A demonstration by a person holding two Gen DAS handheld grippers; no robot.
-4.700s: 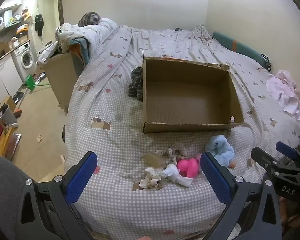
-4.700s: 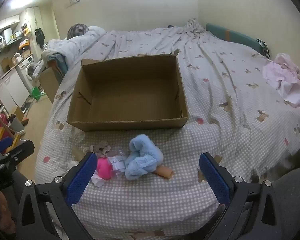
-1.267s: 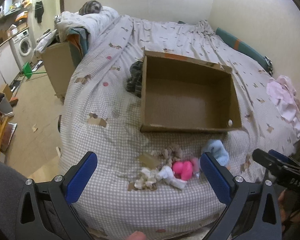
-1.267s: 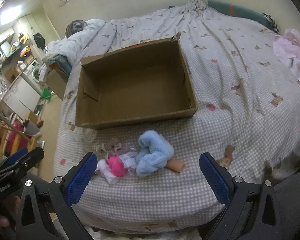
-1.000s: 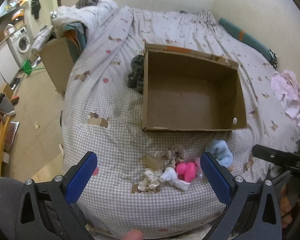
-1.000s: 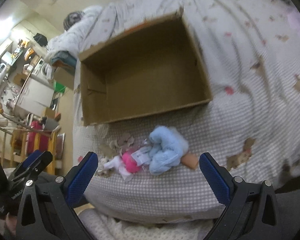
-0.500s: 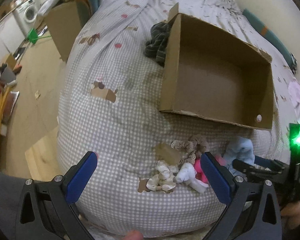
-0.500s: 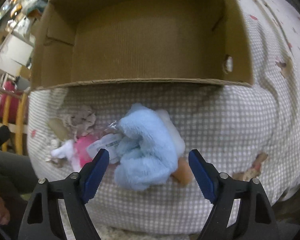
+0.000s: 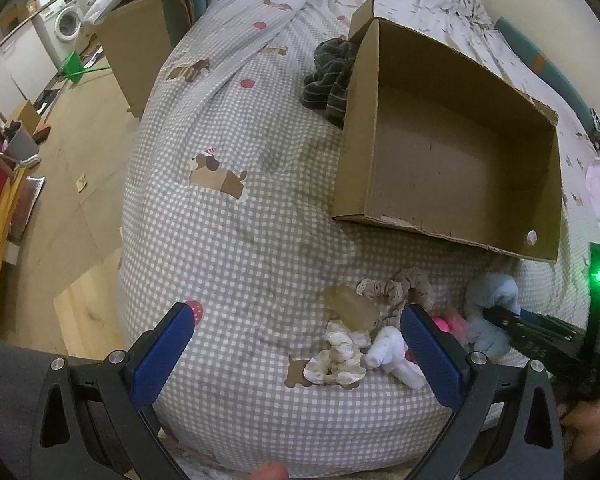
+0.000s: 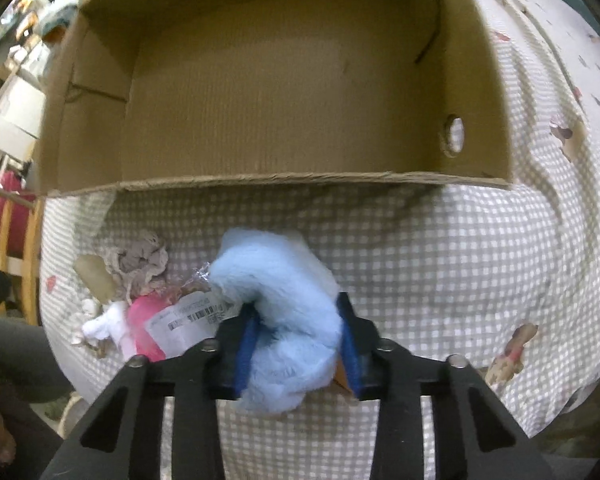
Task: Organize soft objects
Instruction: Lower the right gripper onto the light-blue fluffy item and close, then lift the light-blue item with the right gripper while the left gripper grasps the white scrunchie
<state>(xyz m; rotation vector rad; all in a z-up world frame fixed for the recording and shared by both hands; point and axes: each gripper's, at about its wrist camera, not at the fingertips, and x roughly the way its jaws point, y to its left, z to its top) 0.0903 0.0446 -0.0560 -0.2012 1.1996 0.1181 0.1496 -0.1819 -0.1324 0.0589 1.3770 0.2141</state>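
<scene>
Here, right gripper clamping blue plush – left gripper spread wide

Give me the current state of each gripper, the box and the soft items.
Right gripper: shut on blue plush.
Left gripper: open, holding nothing.
Blue plush: on the bed, clamped between the fingers.
Box: open-topped, empty.
Pink toy: loose on the bed, tag across it.
White sock: loose on the bed.
</scene>
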